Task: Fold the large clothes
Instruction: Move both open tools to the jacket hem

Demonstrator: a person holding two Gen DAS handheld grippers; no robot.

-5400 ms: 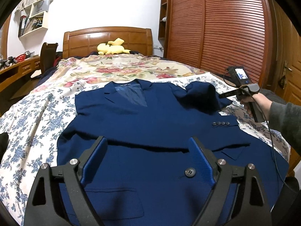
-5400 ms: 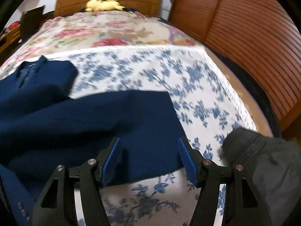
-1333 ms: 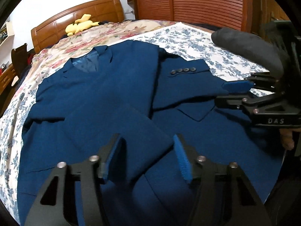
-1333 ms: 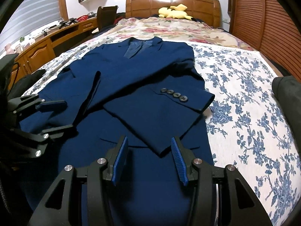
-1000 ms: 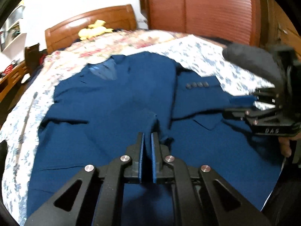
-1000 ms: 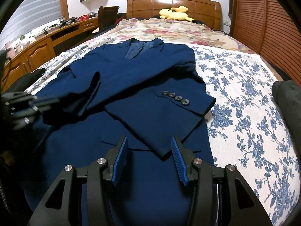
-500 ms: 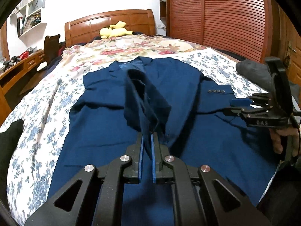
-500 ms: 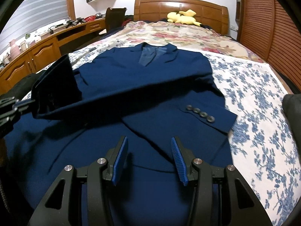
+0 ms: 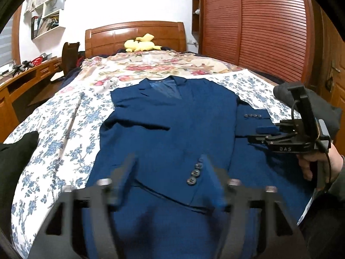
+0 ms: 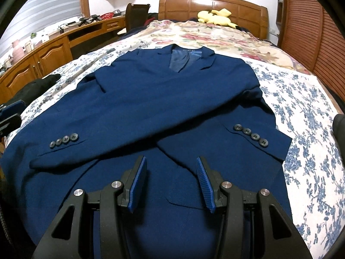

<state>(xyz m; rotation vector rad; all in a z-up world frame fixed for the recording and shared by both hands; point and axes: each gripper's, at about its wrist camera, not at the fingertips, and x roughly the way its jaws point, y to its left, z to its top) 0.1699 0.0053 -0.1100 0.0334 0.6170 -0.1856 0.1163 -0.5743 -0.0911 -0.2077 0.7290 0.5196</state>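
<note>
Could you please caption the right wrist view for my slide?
Open right gripper above navy blazer, sleeves crossed, on floral bed.

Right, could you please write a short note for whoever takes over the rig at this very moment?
Left gripper: jaws have just been opening, nothing pinched; a buttoned cuff lies flat below them.
Right gripper: open, empty, over the lower front.
Navy jacket: face up on the bed, collar toward the headboard.
Done: both sleeves crossed over the front.
Left: fold the body.
</note>
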